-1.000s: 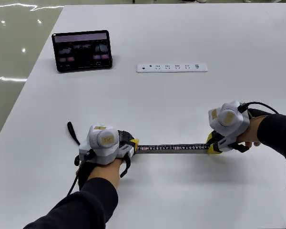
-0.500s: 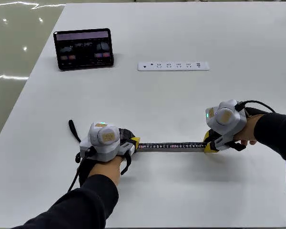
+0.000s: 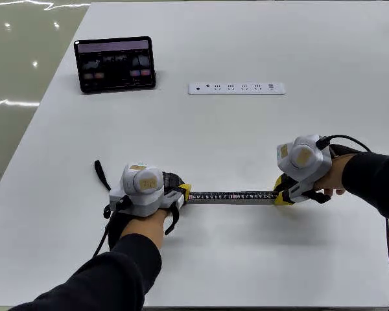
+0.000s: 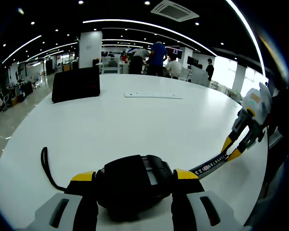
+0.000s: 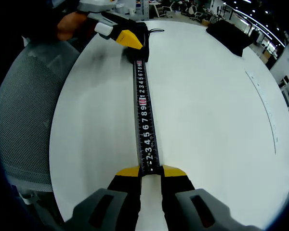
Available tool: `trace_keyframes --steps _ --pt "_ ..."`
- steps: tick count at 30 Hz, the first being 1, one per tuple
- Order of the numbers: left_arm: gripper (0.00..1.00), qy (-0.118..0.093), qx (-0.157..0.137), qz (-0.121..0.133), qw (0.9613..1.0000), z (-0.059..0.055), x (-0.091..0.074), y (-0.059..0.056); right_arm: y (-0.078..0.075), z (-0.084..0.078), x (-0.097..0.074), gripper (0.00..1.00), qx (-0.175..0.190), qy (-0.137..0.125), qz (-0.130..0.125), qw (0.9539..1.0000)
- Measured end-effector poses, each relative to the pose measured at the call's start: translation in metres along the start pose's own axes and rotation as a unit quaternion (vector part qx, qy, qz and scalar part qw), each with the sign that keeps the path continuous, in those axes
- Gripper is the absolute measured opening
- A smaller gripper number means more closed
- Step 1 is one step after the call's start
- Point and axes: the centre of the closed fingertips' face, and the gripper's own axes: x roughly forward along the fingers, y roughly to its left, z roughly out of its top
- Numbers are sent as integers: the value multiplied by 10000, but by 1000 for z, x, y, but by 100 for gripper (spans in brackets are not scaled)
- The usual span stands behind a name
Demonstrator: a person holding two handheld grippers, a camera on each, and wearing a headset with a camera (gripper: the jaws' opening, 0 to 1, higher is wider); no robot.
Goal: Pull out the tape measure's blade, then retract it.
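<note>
- The left gripper (image 4: 134,175) is clenching the black, rounded plastic case of the tape measure (image 4: 135,187) between its two yellow-tipped jaws, pinning it low on the white table (image 3: 246,136) at the person's left.
- The right gripper (image 5: 151,171) is pinching the free end of the narrow dark blade with white numerals (image 5: 143,115); its jaws are closed on the tip, with the numerals starting right at the yellow pads.
- In the head view the blade (image 3: 230,196) is running straight and flat between the case (image 3: 170,186) and the right gripper (image 3: 282,197), lying on or just above the tabletop (which of the two cannot be told).
- The case's black wrist strap (image 3: 100,175) is trailing loose on the table behind the left gripper (image 3: 180,192).
- A dark tablet on a stand (image 3: 115,63) and a white power strip (image 3: 236,88) are sitting well apart from the work, at the far side.
- Judging by the stretched blade, the pull-out step is in hand or at its end, and retraction is not yet done.
- The next move is likely calling for the right gripper to travel back toward the case along the blade's own line, feeding the tip in under control while the left gripper is holding the case steady.
- Letting go early is the likely risk, since a sprung blade would whip back.
</note>
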Motion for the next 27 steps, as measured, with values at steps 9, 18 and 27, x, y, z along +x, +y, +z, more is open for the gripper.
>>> trace_keyframes --steps 9,18,27 --pt "58 6 10 -23 10000 0 0 0 0 2 2 11 25 -8 -2 10000" --pt "58 12 27 -55 10000 -1 0 0 0 7 5 11 47 -26 -14 10000" --pt "57 28 49 -100 9999 -1 -1 0 2 12 8 11 54 -63 -28 10000"
